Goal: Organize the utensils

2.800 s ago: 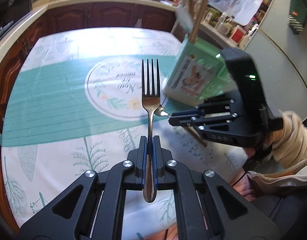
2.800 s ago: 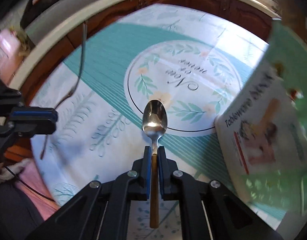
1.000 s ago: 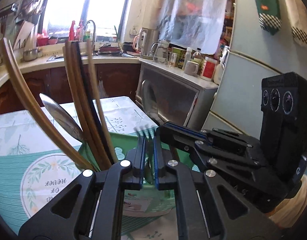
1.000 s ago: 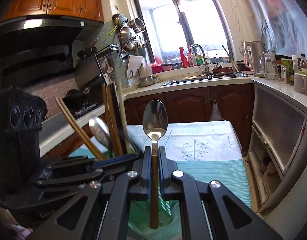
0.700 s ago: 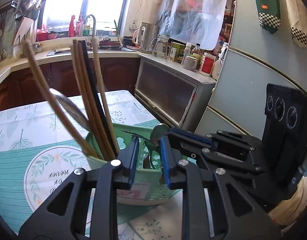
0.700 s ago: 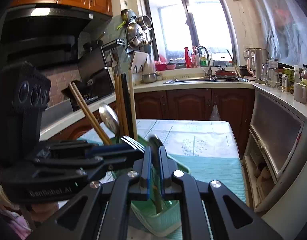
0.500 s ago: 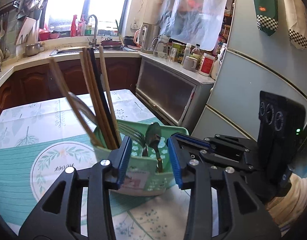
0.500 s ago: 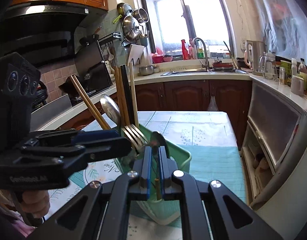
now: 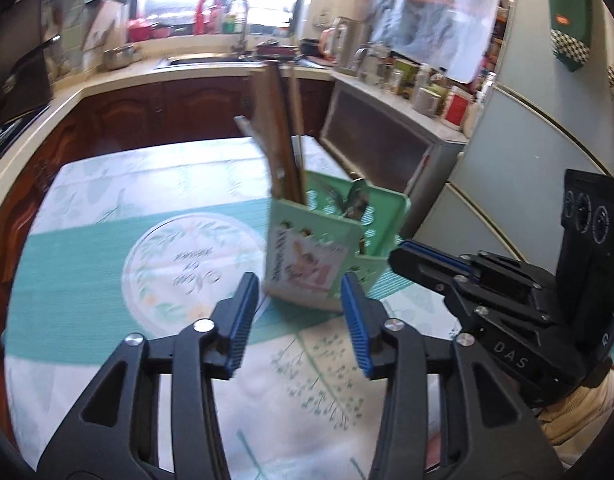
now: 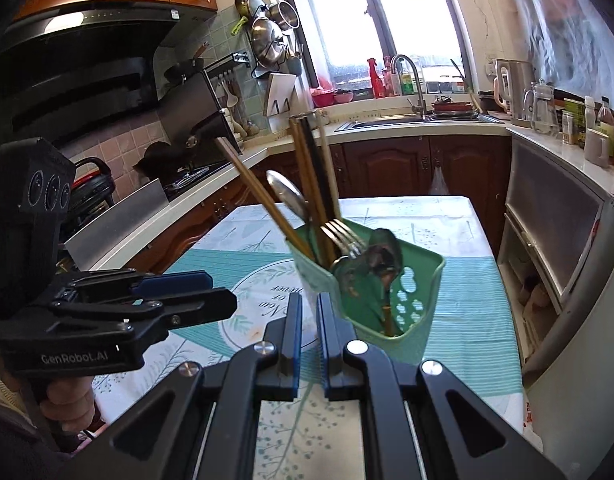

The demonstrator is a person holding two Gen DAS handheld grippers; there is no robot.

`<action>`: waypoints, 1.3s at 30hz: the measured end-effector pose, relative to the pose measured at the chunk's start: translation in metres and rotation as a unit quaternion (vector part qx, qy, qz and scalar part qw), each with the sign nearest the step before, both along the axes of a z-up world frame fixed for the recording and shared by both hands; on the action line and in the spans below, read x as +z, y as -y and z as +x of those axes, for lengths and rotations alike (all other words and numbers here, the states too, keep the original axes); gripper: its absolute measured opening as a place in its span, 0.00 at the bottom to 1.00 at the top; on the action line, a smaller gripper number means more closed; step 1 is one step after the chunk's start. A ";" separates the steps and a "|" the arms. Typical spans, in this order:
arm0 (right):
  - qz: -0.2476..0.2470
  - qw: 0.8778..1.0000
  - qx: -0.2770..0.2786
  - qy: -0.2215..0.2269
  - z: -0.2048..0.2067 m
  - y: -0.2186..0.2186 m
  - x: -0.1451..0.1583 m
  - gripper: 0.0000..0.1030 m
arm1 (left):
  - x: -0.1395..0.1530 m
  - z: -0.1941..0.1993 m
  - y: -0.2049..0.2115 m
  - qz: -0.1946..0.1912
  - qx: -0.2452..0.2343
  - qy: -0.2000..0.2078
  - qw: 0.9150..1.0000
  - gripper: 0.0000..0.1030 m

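Kitchen cabinets, a sink under a bright window and a grey fridge ringed the worktop (image 9: 87, 208), which wore a white and teal cloth with a round leaf print at its middle. Toward the worktop's far right edge stood the green utensil holder (image 10: 411, 312), upright, its long axis vertical. From it rose the wooden chopsticks (image 10: 307, 168) and a ladle, leaning toward the far left corner; the fork (image 10: 345, 236) and the spoon (image 10: 383, 256) sat lower in its right half, handles down. The holder lay directly ahead of both claws, just beyond their tips, the right one seemingly nearer. The left claw (image 9: 303, 320) was half spread and opening, nothing between its blue pads, the holder's labelled face framed in the gap but apart from it. The right claw (image 10: 309, 336) showed only a narrow slit between its pads, with no utensil in it. Any further piece would, I judged, need to drop in from above, handle first.
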State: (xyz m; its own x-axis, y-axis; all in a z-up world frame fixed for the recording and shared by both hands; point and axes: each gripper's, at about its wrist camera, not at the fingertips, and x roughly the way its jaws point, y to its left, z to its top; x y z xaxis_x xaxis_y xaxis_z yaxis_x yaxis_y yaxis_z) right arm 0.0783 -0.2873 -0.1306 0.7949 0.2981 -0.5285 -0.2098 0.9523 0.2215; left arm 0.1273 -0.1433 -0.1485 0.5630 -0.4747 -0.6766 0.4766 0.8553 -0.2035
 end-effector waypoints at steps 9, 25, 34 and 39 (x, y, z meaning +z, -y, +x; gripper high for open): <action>0.010 0.998 -0.026 -0.049 -0.020 -0.019 0.019 0.20 | 0.029 -0.027 -0.028 0.036 0.091 0.012 0.995 0.76; -0.006 0.996 -0.083 -0.043 -0.058 -0.044 0.059 0.55 | 0.074 -0.060 -0.043 0.085 0.169 0.046 0.981 0.83; -0.011 0.995 -0.088 -0.036 -0.068 -0.051 0.064 0.57 | 0.080 -0.079 -0.053 0.087 0.184 0.055 0.977 0.83; -0.009 0.995 -0.090 -0.035 -0.072 -0.052 0.065 0.57 | 0.082 -0.084 -0.055 0.086 0.185 0.058 0.977 0.83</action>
State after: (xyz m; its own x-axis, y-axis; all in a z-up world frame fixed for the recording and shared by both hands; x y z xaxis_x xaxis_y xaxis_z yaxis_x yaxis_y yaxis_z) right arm 0.0067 -0.2352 -0.0652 0.7960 0.1439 -0.5879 -0.0206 0.9772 0.2113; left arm 0.0437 -0.0883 -0.0664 0.7525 -0.1093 -0.6495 0.1405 0.9901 -0.0038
